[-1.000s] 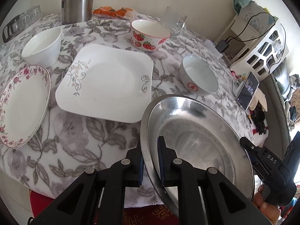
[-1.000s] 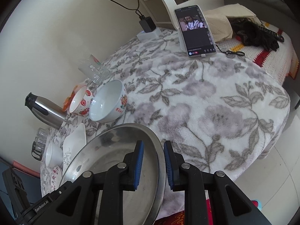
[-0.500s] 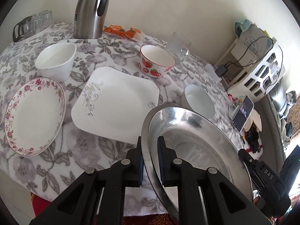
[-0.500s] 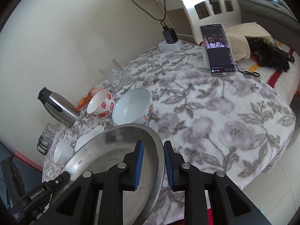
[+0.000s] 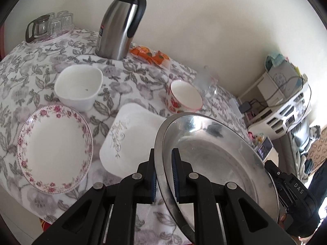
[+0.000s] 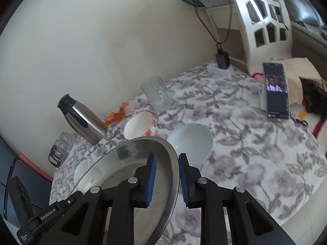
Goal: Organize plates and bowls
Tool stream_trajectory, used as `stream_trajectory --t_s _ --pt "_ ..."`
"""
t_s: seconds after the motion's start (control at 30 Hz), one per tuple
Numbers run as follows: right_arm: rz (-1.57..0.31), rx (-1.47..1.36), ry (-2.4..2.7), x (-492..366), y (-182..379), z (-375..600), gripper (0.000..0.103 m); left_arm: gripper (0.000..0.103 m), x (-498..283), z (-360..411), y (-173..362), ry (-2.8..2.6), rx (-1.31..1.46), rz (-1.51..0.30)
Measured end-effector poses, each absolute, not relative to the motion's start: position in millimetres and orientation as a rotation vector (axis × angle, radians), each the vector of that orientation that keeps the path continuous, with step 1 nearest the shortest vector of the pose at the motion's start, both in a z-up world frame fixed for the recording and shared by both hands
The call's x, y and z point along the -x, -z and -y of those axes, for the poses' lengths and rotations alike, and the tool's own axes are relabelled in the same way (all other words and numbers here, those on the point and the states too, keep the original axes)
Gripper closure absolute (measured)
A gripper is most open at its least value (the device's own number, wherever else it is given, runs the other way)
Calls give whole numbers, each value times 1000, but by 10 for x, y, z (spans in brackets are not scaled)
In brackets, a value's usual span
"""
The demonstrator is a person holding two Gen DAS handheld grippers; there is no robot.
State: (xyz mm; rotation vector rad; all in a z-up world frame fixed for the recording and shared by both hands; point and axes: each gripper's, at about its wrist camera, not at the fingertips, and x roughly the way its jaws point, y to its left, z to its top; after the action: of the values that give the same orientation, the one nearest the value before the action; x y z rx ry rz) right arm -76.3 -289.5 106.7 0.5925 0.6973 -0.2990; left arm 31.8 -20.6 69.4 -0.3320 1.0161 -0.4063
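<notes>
The steel plate (image 5: pixel 212 159) was held in the air above the near edge of the counter (image 6: pixel 255 143), tilted, with the left gripper (image 5: pixel 164 175) pinching its rim on one side and the right gripper (image 6: pixel 166 180) straddling the opposite rim, its blue pads (image 6: pixel 150 180) close against the metal though full contact was hard to confirm. Judging by the layout, sorting had barely begun: nothing was stacked, and every other dish sat separately on the flowered cloth. The left view alone showed the floral-rimmed plate (image 5: pixel 54 153), the square plate (image 5: pixel 132 136) and the square white bowl (image 5: pixel 78 86). The right view alone showed the plain white bowl (image 6: pixel 191 143) just beyond the steel plate and the phone (image 6: pixel 276 90) propped farther back. The strawberry bowl (image 5: pixel 185 99) and thermos (image 5: pixel 121 20) appeared in both.
</notes>
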Motion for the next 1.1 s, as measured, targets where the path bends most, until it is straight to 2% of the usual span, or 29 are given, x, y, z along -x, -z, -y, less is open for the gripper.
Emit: stream_trajectory --t_s 0.53,0.67,1.1 --pt "-689 -636 206 81 -1058 2664 79 89 -883 -211 -869 328 478 -939" --pt "-704 -632 202 -25 -929 2600 79 89 -942 -257 -787 307 472 -910" --pt "-802 -659 191 -204 -396 2536 79 89 -1154 -351 -362 248 474 -1000"
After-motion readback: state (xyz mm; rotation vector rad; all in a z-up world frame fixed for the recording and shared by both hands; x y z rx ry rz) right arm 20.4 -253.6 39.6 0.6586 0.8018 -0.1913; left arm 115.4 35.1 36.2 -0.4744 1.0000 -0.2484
